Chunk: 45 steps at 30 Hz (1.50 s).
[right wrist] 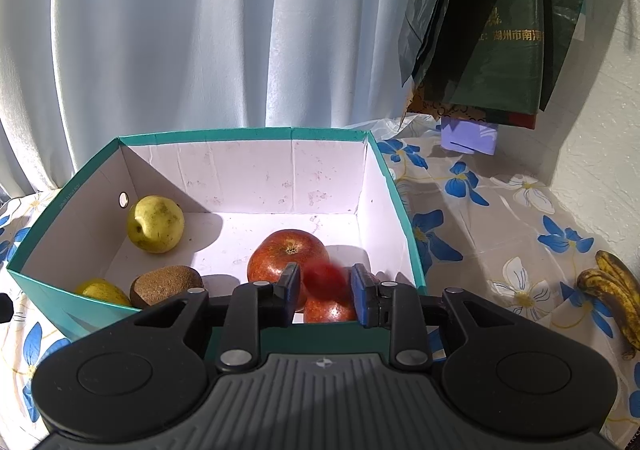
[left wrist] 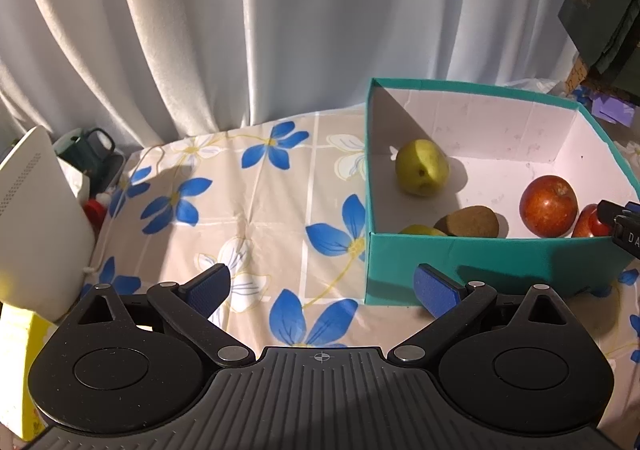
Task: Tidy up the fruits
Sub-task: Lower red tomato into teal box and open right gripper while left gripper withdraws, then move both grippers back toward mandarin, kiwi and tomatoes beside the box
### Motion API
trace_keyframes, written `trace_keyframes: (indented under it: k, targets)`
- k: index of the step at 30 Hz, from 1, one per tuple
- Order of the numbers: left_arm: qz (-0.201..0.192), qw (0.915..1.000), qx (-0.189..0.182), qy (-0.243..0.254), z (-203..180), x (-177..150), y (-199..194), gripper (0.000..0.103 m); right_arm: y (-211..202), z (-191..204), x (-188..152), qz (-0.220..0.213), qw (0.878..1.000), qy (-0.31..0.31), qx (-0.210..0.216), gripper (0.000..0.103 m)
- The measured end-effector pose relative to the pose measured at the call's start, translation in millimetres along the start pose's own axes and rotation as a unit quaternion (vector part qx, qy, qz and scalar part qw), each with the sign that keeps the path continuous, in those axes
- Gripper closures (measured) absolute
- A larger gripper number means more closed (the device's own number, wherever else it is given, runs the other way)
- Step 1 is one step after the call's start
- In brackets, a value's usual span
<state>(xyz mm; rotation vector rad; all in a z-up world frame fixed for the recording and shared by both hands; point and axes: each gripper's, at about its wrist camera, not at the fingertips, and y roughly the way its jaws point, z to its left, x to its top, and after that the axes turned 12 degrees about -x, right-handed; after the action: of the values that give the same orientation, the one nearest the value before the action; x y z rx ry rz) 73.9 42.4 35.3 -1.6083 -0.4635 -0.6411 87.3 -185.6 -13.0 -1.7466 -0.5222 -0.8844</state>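
A teal box (right wrist: 394,186) with a white inside holds a yellow-green pear (right wrist: 155,224), a second yellow fruit (right wrist: 102,291), a brown kiwi (right wrist: 166,285), a big red apple (right wrist: 280,254) and a smaller red apple (right wrist: 330,312). My right gripper (right wrist: 325,286) hangs over the box's near wall, jaws a little apart. A small blurred red fruit (right wrist: 325,280) sits between them, clear of both pads. My left gripper (left wrist: 322,284) is open and empty over the flowered cloth, left of the box (left wrist: 460,262). The same fruits show there, the pear (left wrist: 422,168) and big apple (left wrist: 548,206) among them.
Browned bananas (right wrist: 614,292) lie on the cloth right of the box. Dark green bags (right wrist: 500,30) hang at the back right over a purple packet (right wrist: 470,136). A white device (left wrist: 36,218), a yellow box (left wrist: 20,346) and a dark mug (left wrist: 94,154) stand left. Curtain behind.
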Motion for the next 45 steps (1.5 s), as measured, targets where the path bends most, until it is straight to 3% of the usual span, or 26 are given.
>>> trace_keyframes:
  k: [2,6,15,21,32,45]
  targets:
    - [0.001,1.0000,0.000,0.001,-0.4,-0.6,-0.8,0.002,-0.6,-0.5,0.2,0.000,1.000,-0.001,-0.002,0.052]
    - [0.004,1.0000,-0.002,0.001,-0.6,-2.0,-2.2,0.002,-2.0,-1.6,0.8,0.000,1.000,-0.002,-0.001,0.038]
    - [0.007,1.0000,-0.005,0.001,-1.9,-4.5,-6.8,0.002,-12.7,-10.0,3.6,0.005,1.000,0.021,0.016,0.017]
    - [0.007,0.9999,-0.012,0.008,-5.6,-8.2,-11.9,0.002,-26.8,-23.1,7.0,0.019,0.997,0.062,0.038,0.009]
    - [0.008,0.9994,-0.026,0.021,-13.6,-17.2,-23.1,0.002,-46.3,-50.6,1.7,0.053,0.989,0.124,0.064,0.006]
    - [0.010,0.9990,-0.033,0.028,-19.5,-28.3,-37.1,0.002,-67.7,-56.4,-6.8,0.067,0.990,0.117,0.028,0.002]
